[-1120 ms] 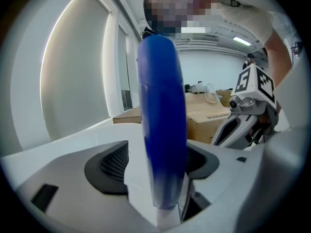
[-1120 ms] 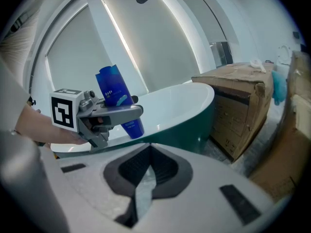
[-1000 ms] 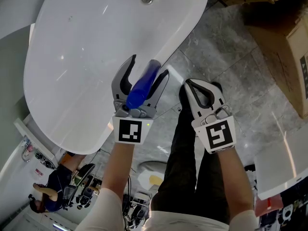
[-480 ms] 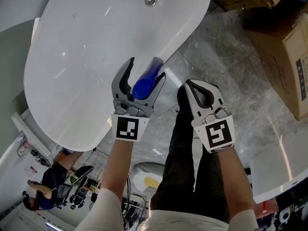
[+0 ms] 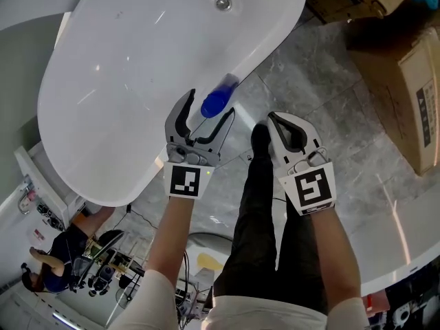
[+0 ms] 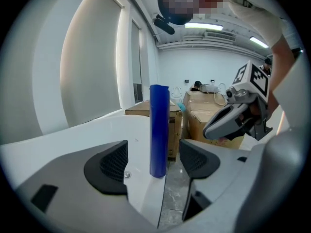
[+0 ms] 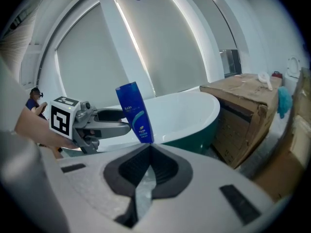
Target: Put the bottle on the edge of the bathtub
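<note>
hanging down the lower middle of the head view, the person's dark trouser leg (image 5: pixel 265 212) is running between the two forearms. the right gripper (image 5: pixel 276 119) is hovering just right of centre over the grey tiled floor (image 5: pixel 330 108), its jaws pressing together with nothing between them; in its own view the tips are meeting at the middle. the left gripper (image 5: pixel 210 106) is sitting just left of centre with its jaws spread wide, flanking the blue bottle (image 6: pixel 159 130) without touching it, a gap showing on each side. the bottle is standing upright at the centre of the left gripper view, its base resting on the near rim of the white bathtub (image 5: pixel 265 36). the tub is filling the upper left of the head view, its drain (image 5: pixel 223 3) lying near the top edge. cardboard boxes (image 5: pixel 416 95) are sitting at the upper right of the frame, beside the tub's far end.
</note>
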`<state>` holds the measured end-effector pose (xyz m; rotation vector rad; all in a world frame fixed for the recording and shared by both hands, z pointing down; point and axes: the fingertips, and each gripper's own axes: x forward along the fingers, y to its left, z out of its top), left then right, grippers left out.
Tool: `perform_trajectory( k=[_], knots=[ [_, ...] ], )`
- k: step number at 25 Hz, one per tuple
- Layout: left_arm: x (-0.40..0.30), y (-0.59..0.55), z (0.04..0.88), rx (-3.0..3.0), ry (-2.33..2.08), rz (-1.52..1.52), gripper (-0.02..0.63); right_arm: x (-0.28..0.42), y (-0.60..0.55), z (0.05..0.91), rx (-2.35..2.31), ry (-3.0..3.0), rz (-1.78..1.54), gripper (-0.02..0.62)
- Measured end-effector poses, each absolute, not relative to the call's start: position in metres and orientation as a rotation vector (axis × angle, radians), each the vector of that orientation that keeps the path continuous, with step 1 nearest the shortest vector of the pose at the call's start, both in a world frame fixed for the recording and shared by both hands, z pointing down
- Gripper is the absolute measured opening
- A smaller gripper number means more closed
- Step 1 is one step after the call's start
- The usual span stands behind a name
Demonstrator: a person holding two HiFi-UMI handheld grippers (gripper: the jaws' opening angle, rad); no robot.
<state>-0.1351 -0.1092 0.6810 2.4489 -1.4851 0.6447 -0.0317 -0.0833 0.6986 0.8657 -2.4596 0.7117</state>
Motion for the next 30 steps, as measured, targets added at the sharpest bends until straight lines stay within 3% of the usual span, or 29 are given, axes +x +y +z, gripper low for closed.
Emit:
perform_trajectory(
  k=[4,14,30],
  knots=[
    [-0.133,-0.098,0.661,2.411,-1.539,0.632,0.321,-0.027,-0.082,0.677,0.864,-2.457,0.67,0.002],
    [-0.119,-0.073,0.564,2.307,-1.729,0.567,0.193,-0.012,-0.084,0.59,0.816,-2.467,0.53,0.002],
    [-0.108,-0.029,0.346,2.036,-1.98,0.465,0.017,0.013,-0.066,0.368,0.708,-2.567,0.382,0.002]
  ],
)
